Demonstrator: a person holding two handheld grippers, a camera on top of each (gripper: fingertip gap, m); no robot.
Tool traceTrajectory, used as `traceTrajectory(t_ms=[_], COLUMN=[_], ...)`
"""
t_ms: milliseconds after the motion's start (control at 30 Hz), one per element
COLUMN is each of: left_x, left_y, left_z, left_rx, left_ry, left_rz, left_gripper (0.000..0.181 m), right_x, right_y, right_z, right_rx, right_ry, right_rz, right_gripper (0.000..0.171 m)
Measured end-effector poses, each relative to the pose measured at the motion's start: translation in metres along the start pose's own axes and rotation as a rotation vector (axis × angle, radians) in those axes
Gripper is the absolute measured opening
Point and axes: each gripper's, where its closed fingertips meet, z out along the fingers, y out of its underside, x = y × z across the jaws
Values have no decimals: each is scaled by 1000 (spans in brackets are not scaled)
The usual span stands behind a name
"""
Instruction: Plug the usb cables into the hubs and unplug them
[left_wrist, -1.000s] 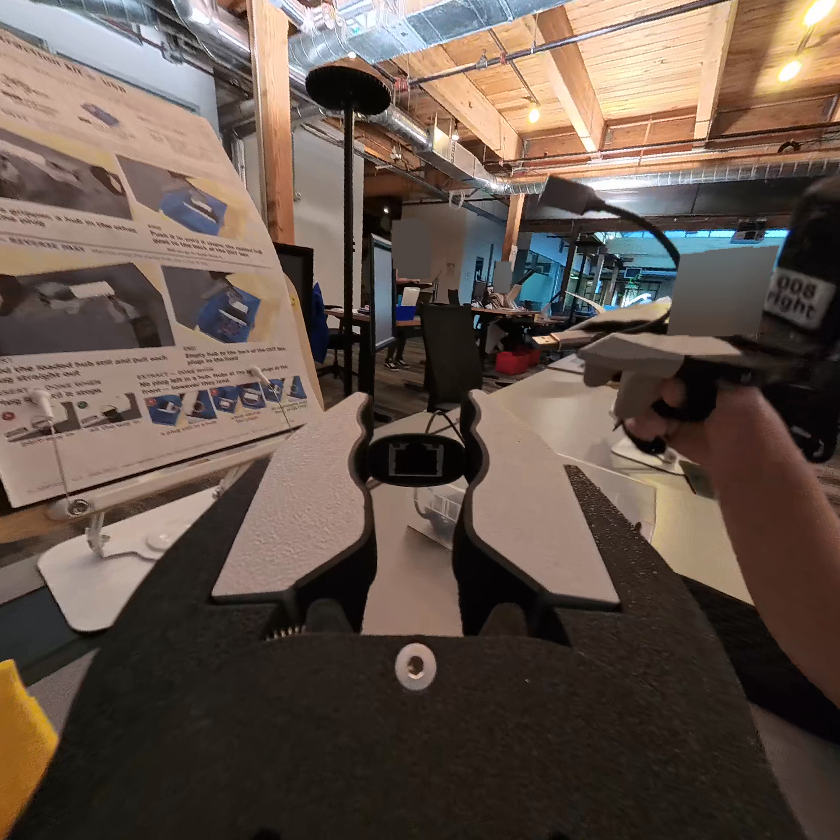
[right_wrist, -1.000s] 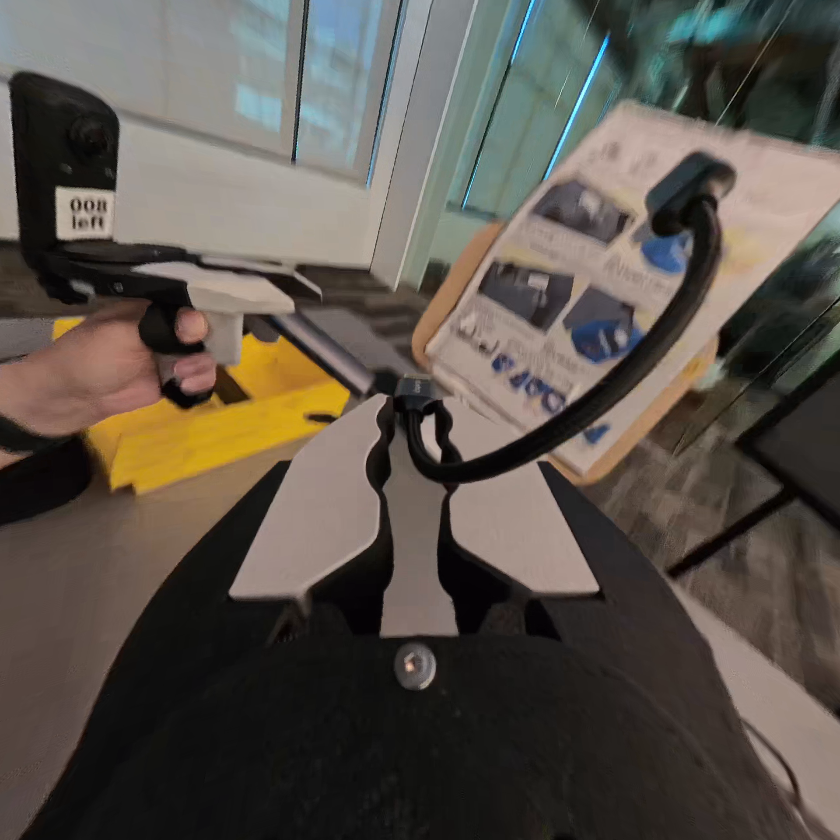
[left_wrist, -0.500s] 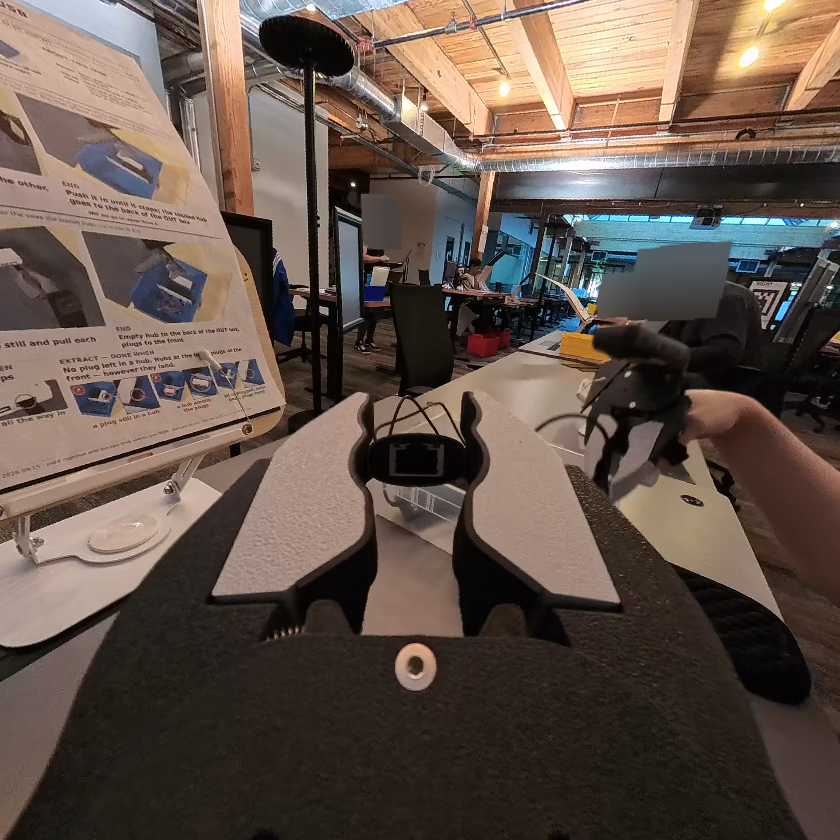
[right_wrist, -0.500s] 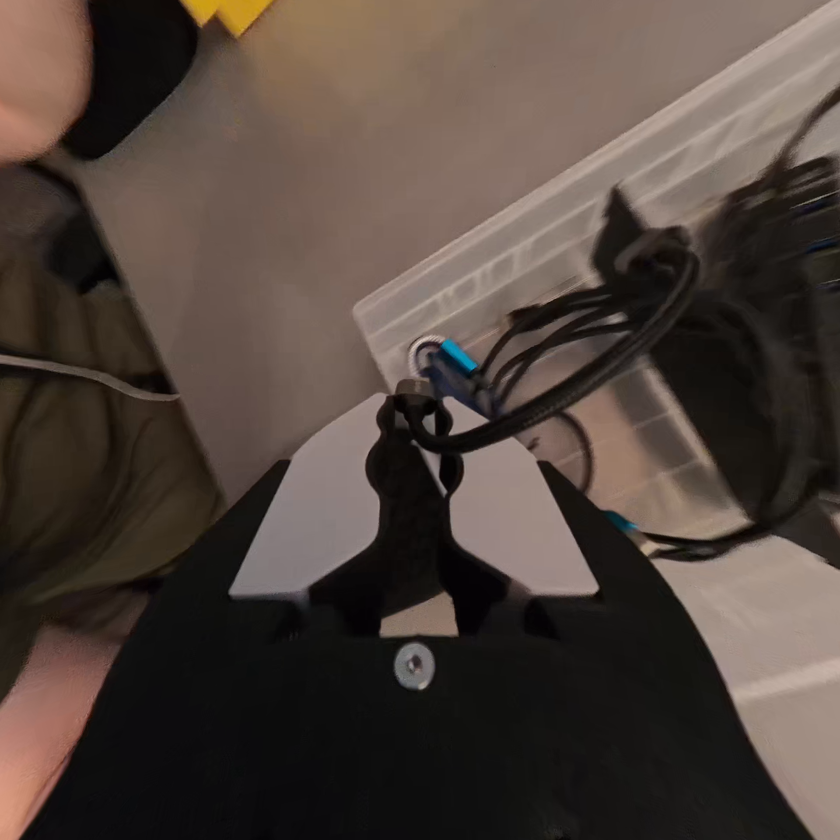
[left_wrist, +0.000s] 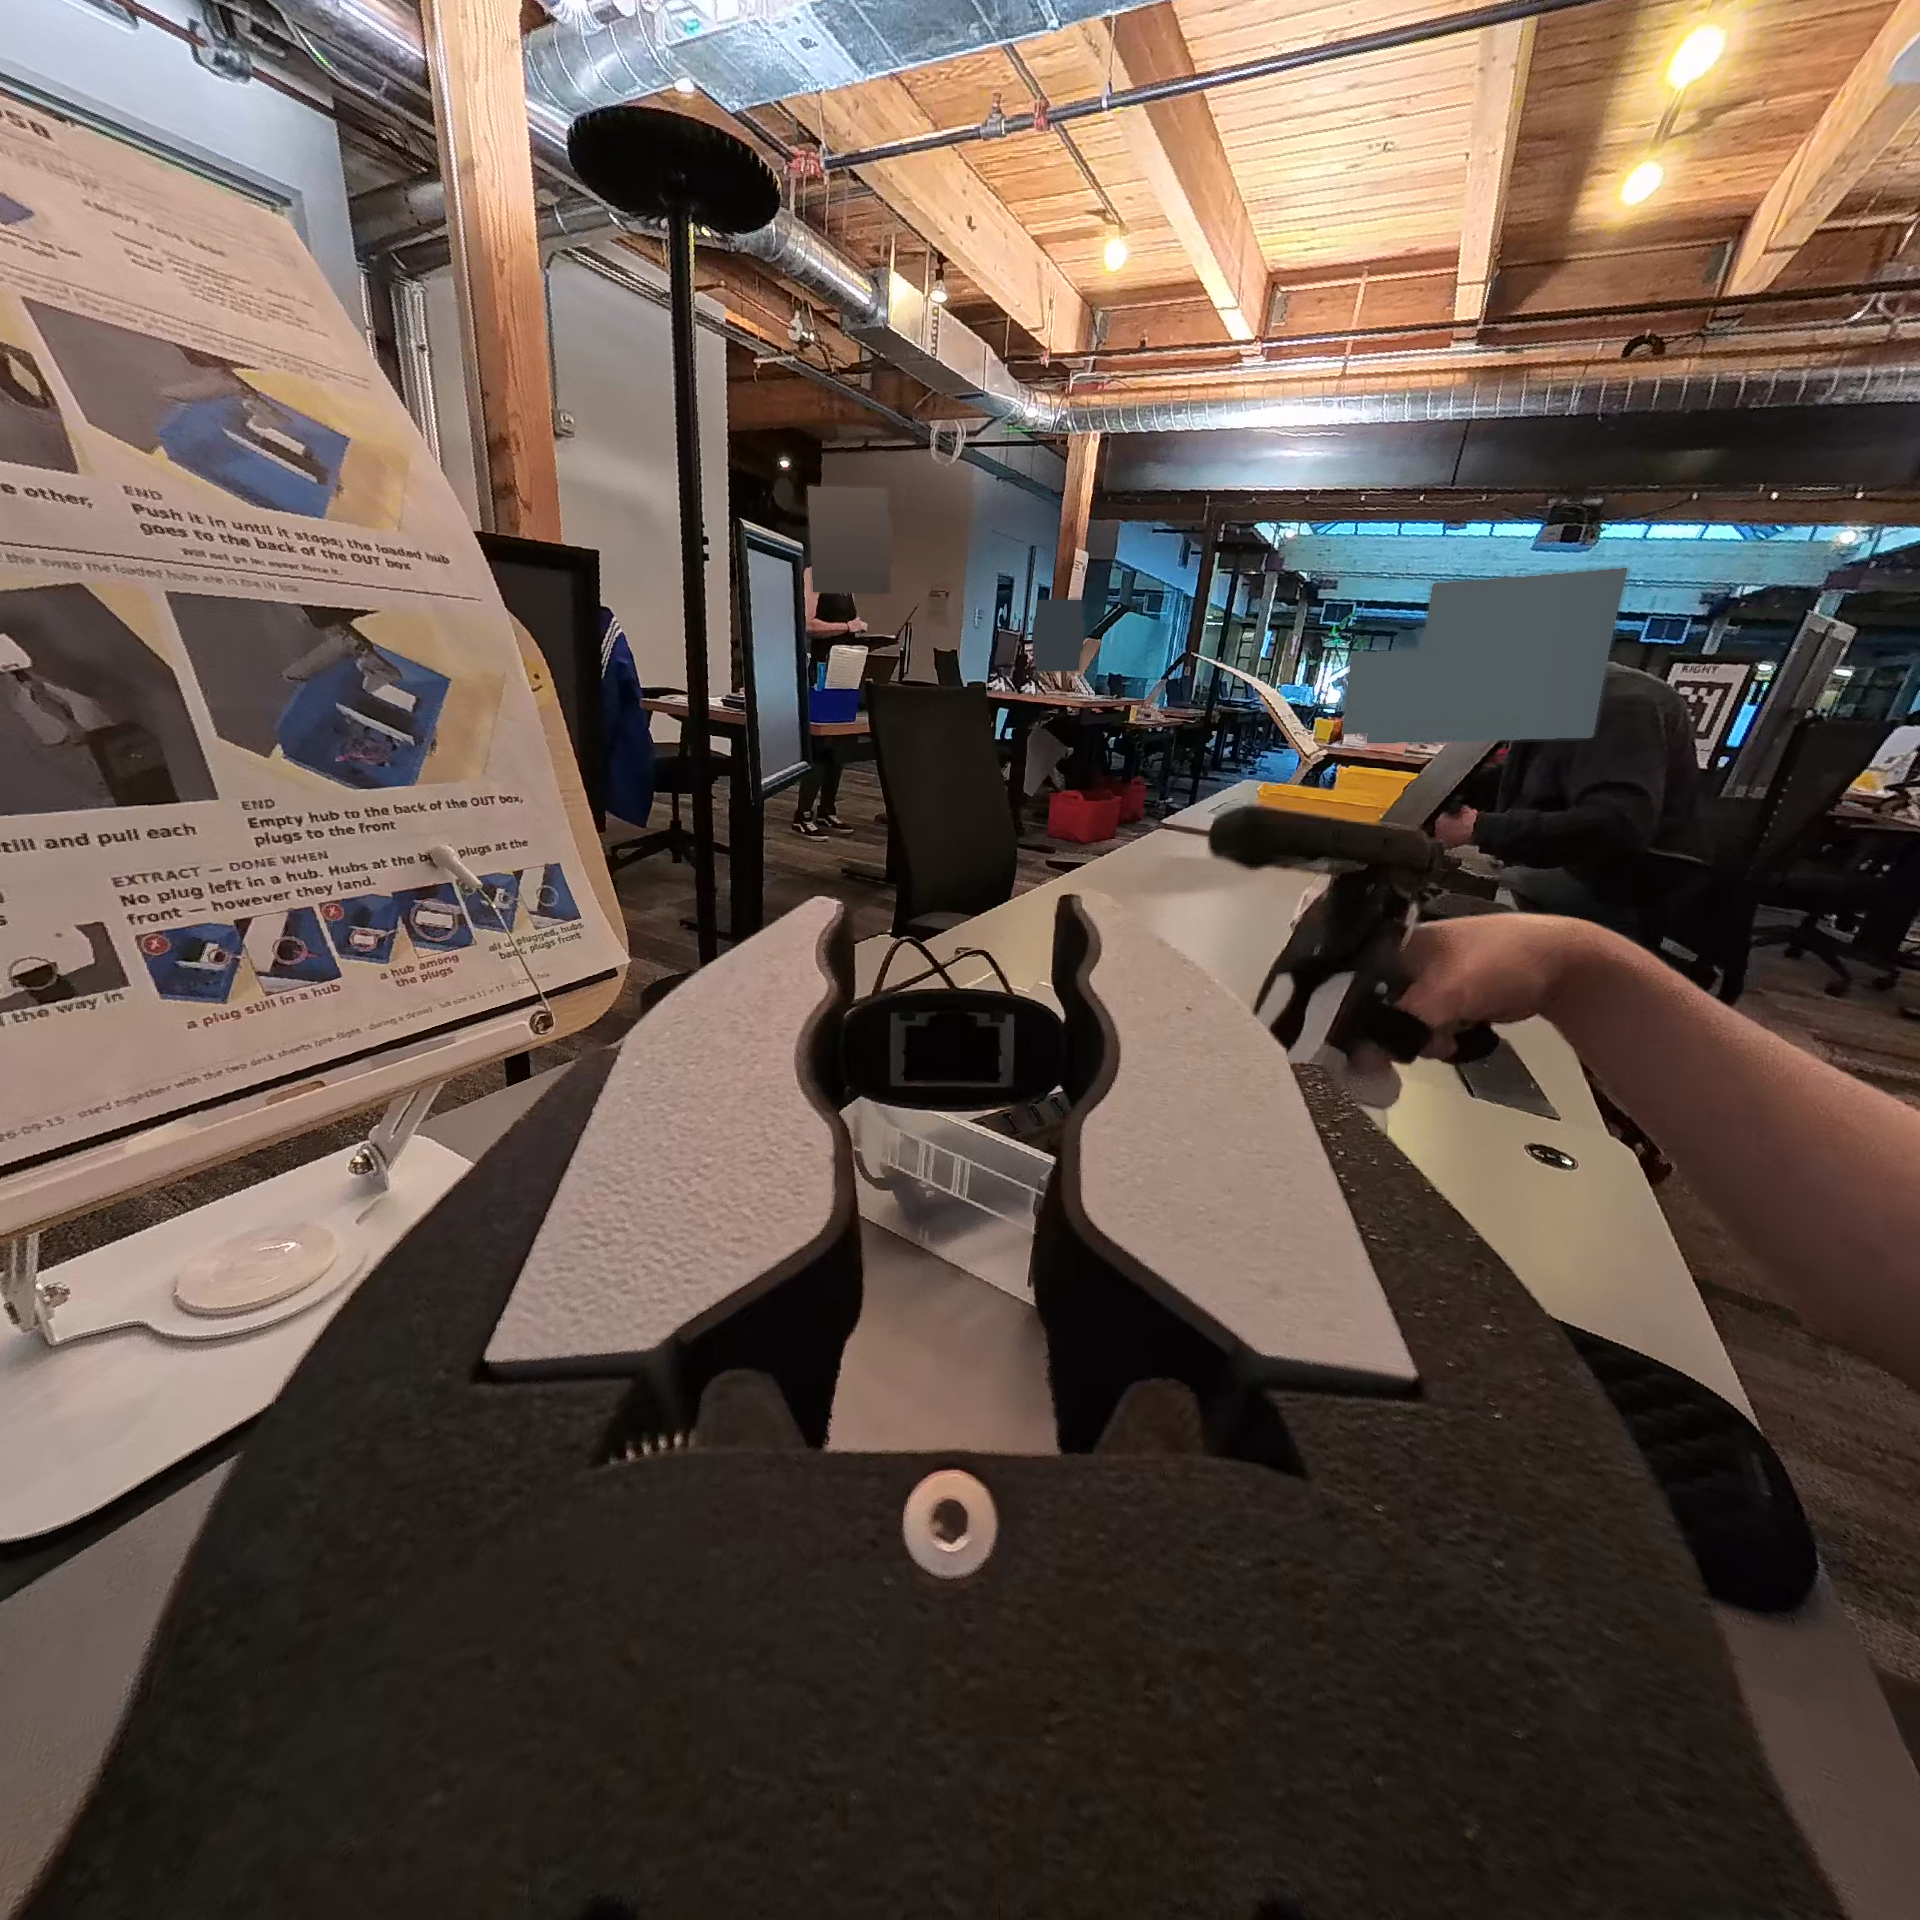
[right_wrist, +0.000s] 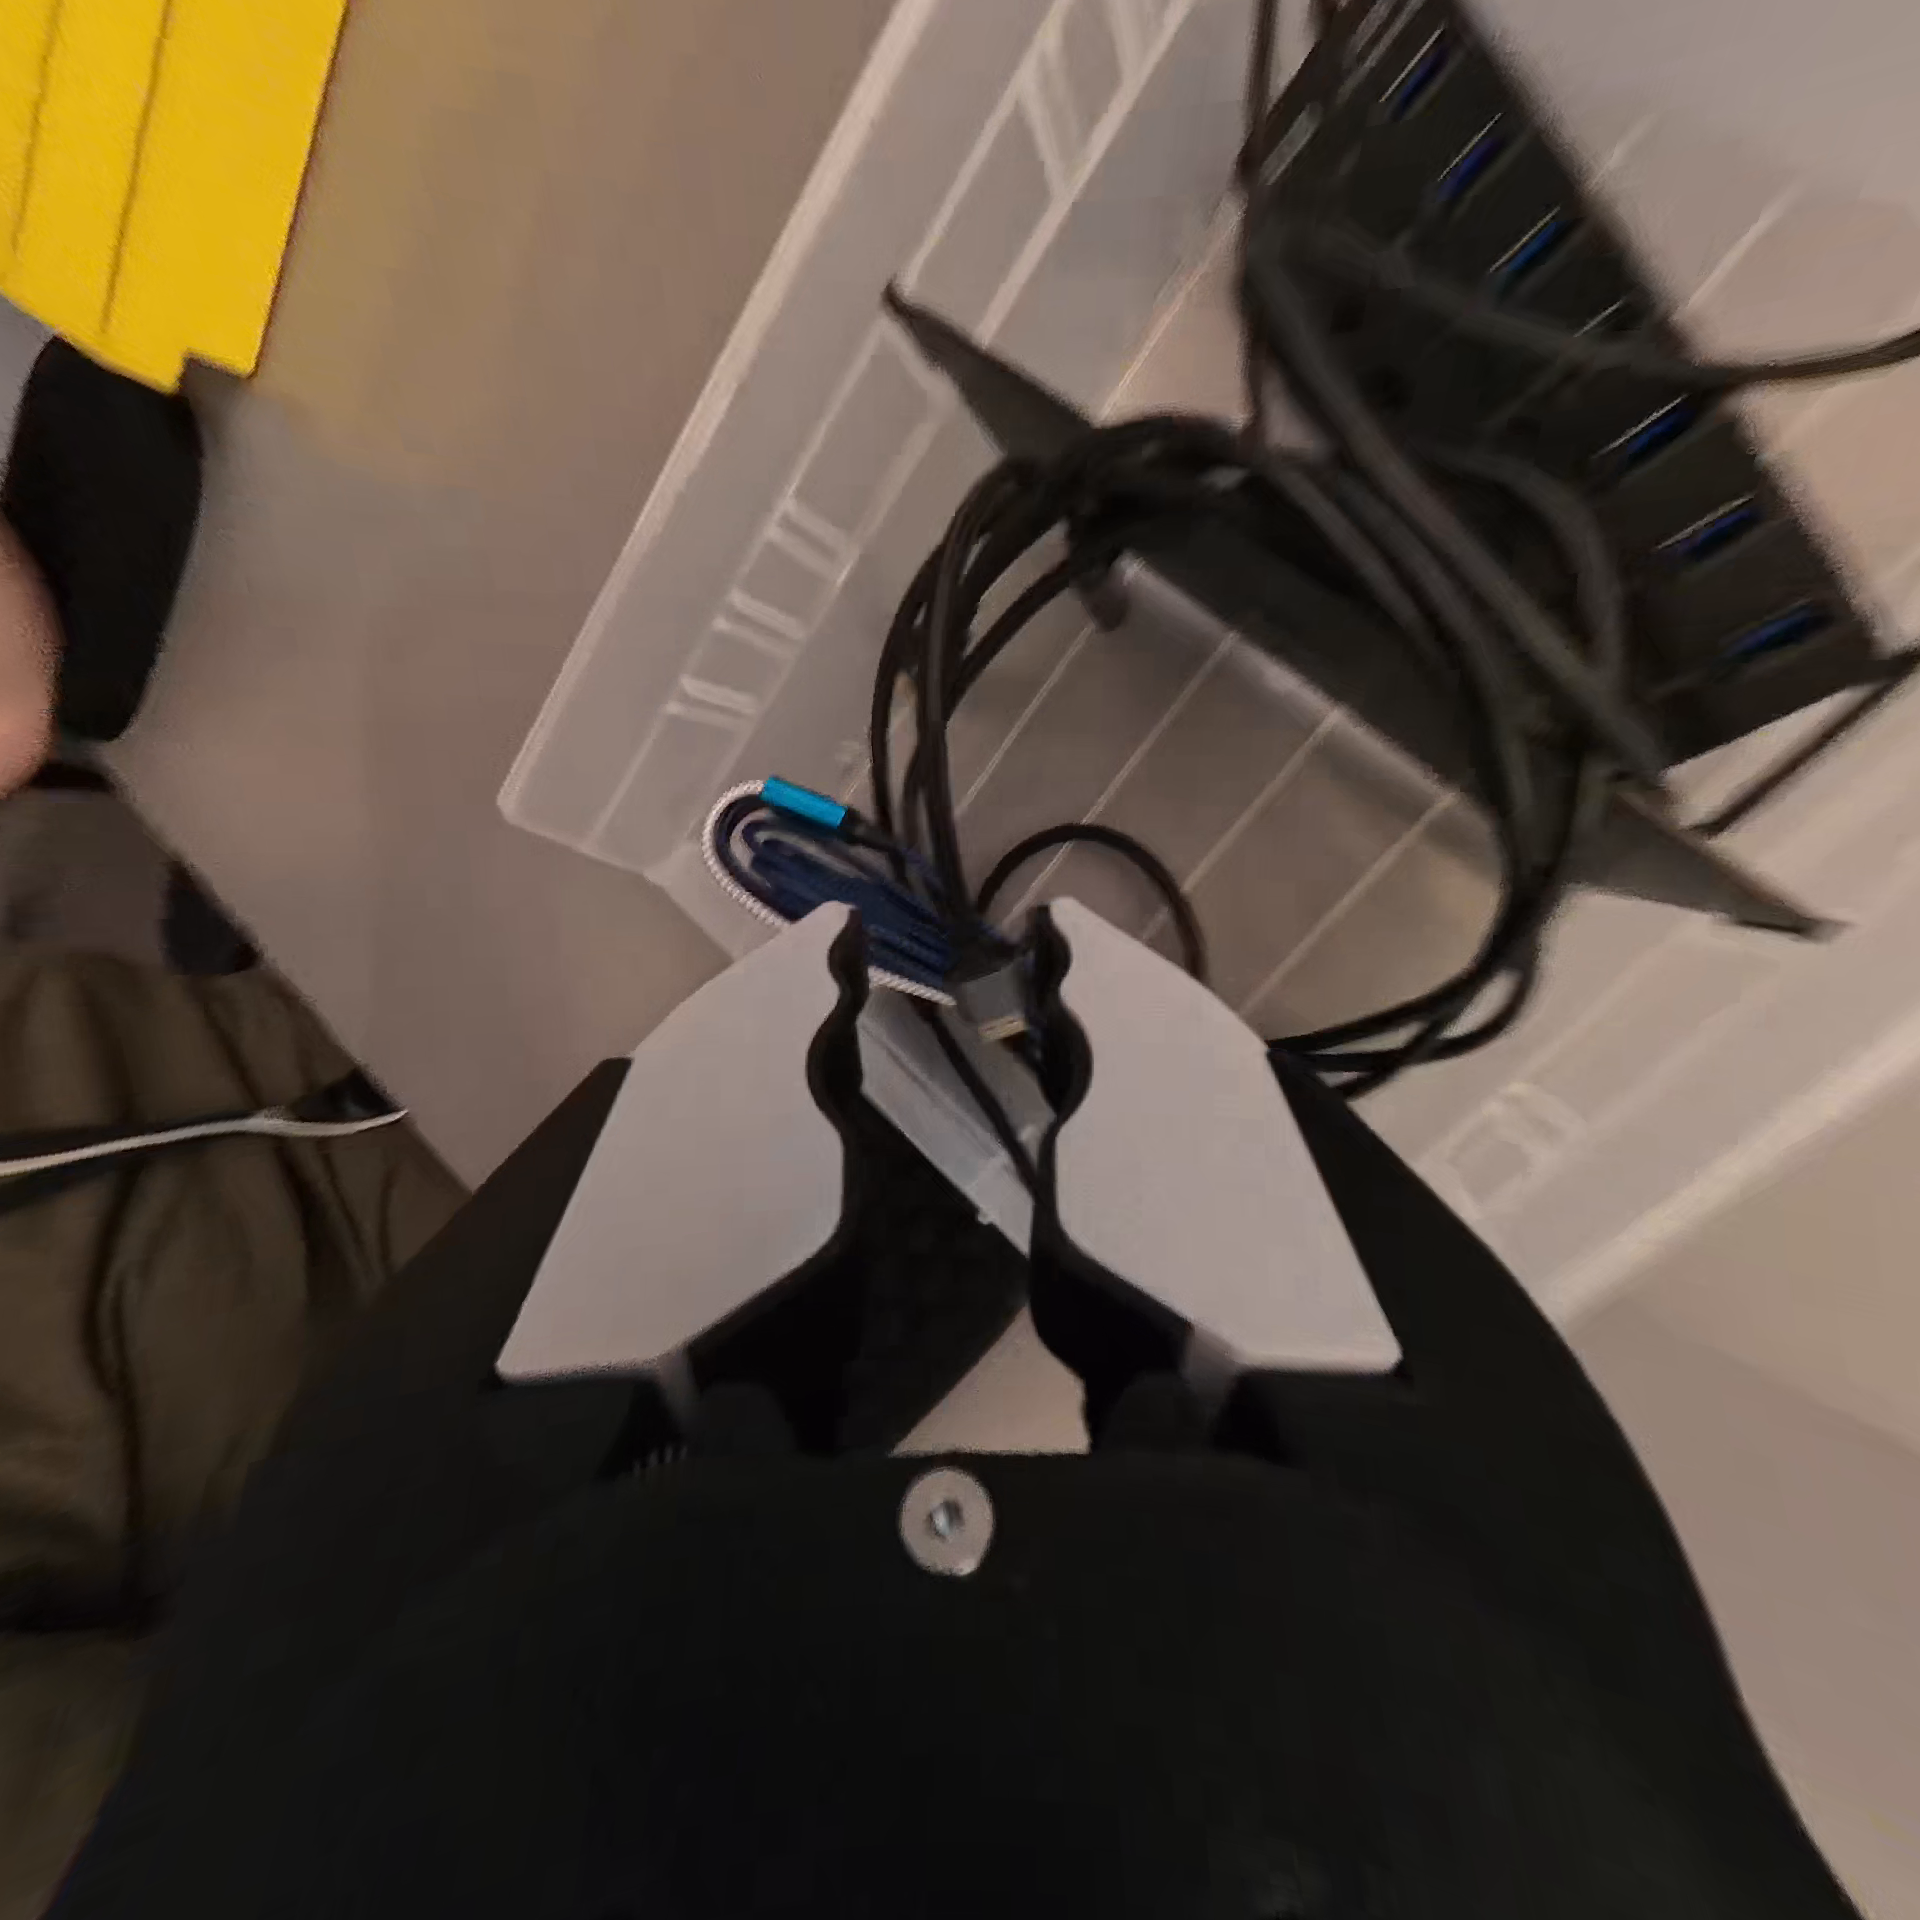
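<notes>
Off to my left an instruction sheet leans on its stand. My left gripper is clamped on a black hub, socket end facing me, above the clear bin. My right gripper hangs over that bin with fingers parted, gripping nothing; a loose grey USB plug lies between them, cables tangled beyond.

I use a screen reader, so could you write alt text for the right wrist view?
The right tool, open, points down over a clear plastic bin of tangled black USB cables and a black hub; a grey plug lies between its tips.
</notes>
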Motion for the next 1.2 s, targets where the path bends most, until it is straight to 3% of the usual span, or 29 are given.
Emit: traceTrajectory(t_ms=[133,233,367,433,500,567,667,733,800,933,1000,1067,1200], left_x=[3,7,14,17,20,22,26,29,30,32,34,29,17], left_y=[1,1,2,4,5,6,6,6,8,11,10,1,-24], left_z=[1,2,4,5,6,7,7,8,8,9,9,5,-12], left_rx=[-4,-4,-11,-19,-23,-27,-31,-31,-38,-67,-94,-81,-31], left_ry=[19,42,66,76,80,77,95,110,119,152,172,139,90], left_rz=[-14,-38,-54,-56,-56,-56,-71,-85,-91,-116,-104,-81,-31], left_gripper=[36,36,36,36,36,36,36,36,36,36,36,49,49], right_x=[4,-57,-184,-217,-240,-242,-233,-232,-233,-231,-230,-222,-189], right_y=[-42,-101,-135,-148,-156,-169,-183,-183,-182,-182,-182,-188,-213], right_z=[-42,-63,-37,-18,3,17,24,35,35,28,21,4,-66], right_rx=[224,574,881,965,1003,1003,1019,986,1007,998,968,920,880], right_ry=[265,352,326,467,458,493,667,642,614,548,565,622,628], right_rz=[-162,-527,-1075,-1264,-1359,-1345,-1400,-1418,-1410,-1332,-1349,-1348,-1241], right_gripper=[38,46,45,32,37,49,45,40,18,18,18,18,18])
